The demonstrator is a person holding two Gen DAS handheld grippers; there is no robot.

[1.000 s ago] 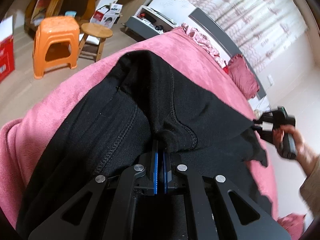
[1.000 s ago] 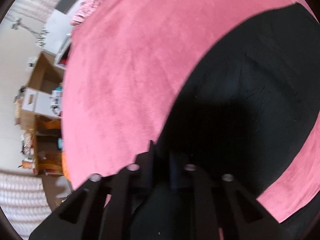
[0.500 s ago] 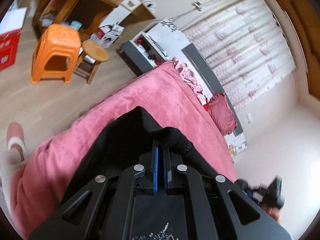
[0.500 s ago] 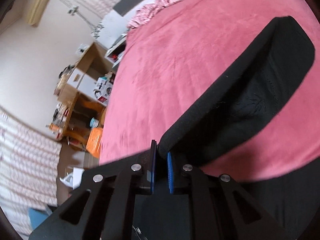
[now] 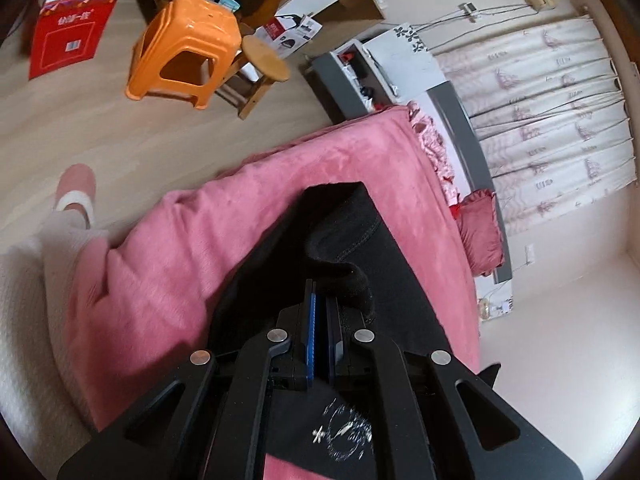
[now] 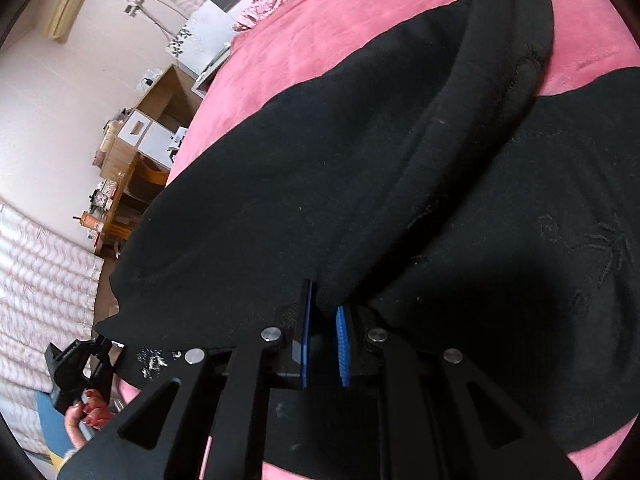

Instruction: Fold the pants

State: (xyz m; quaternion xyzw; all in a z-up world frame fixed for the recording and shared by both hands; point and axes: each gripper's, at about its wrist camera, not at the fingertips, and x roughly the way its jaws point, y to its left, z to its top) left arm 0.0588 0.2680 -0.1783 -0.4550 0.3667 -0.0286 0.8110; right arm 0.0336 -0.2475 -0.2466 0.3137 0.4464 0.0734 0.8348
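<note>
Black pants [image 5: 384,264] lie on a pink bed cover [image 5: 224,240]; they also fill most of the right wrist view [image 6: 320,184]. My left gripper [image 5: 320,312] is shut on a black fabric edge and holds it lifted over the pants below, which bear a white print [image 5: 344,436]. My right gripper [image 6: 324,320] is shut on another black edge that runs up to the far right. The left gripper also shows at the lower left of the right wrist view [image 6: 80,364], in a hand.
An orange stool [image 5: 184,44], a round wooden stool [image 5: 264,68] and a red box [image 5: 72,32] stand on the floor left of the bed. A red pillow [image 5: 480,236] lies at the bed's head. My slippered foot [image 5: 76,192] is by the bed edge.
Both grippers have lifted the held pants edges and carried them back over the rest of the pants. More floor and room now show in both views.
</note>
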